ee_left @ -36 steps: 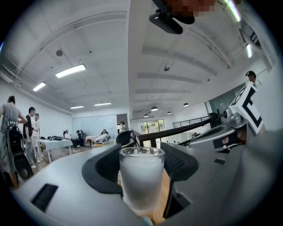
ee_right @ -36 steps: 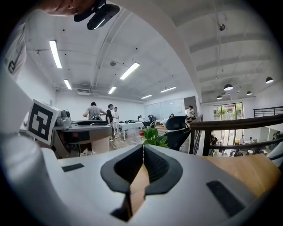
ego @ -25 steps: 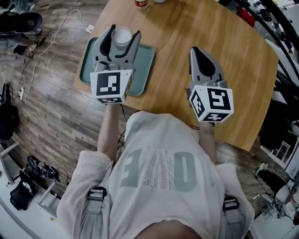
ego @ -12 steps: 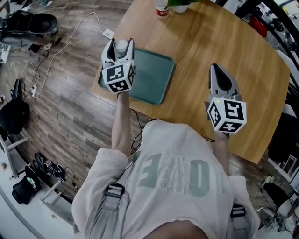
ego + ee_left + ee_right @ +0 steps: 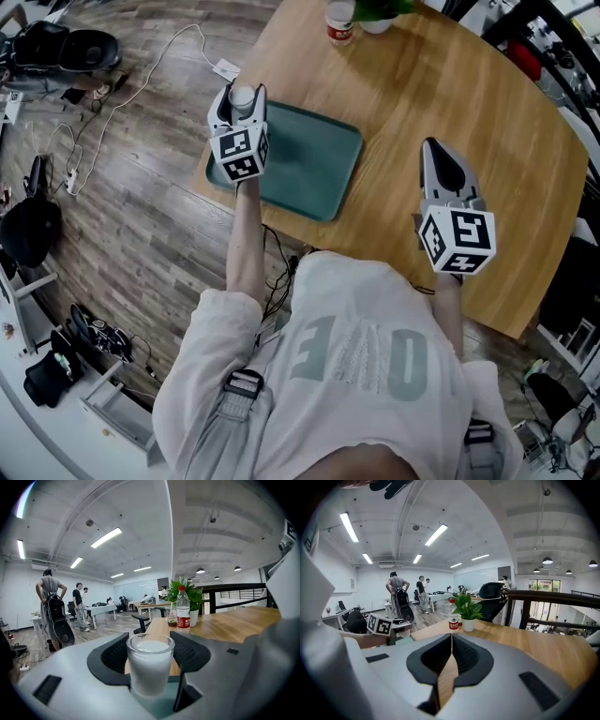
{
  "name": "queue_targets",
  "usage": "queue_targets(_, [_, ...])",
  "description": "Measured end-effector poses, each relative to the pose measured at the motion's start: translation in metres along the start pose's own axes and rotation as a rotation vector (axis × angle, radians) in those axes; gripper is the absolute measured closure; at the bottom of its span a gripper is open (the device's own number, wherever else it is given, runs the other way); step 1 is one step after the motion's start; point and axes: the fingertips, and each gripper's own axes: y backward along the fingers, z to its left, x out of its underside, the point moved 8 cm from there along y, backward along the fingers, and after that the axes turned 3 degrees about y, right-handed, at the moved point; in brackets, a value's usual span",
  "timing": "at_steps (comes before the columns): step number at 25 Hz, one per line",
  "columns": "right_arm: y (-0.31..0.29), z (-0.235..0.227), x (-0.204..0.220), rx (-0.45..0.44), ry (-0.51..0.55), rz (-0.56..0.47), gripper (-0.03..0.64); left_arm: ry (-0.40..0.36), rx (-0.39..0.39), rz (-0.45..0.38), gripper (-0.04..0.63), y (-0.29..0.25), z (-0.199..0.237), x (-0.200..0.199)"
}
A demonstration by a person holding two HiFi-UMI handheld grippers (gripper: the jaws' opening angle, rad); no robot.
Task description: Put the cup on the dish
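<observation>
One wooden table bears a green dish; plank floor around.

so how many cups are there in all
1. The cup is gripped between the fingers of the left gripper, over the far left corner of the green tray. None shows elsewhere on the table, though its far edge is cut off.

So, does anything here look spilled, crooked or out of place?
Nothing stands out. The cup is upright between the jaws of the left gripper, with no spill visible. The green tray lies flat, though close to a corner of the table. The right gripper is shut and empty.
</observation>
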Motion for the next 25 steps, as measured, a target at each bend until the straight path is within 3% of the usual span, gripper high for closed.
queue_targets(9, [-0.033, 0.037, -0.011, -0.178, -0.007, -0.111, 0.597, 0.041, -0.030, 0.029, 0.319, -0.013, 0.005, 0.027])
queue_targets(25, [-0.061, 0.087, 0.005, -0.354, 0.031, -0.046, 0.597, 0.065, -0.048, 0.052, 0.319, -0.031, 0.015, 0.052])
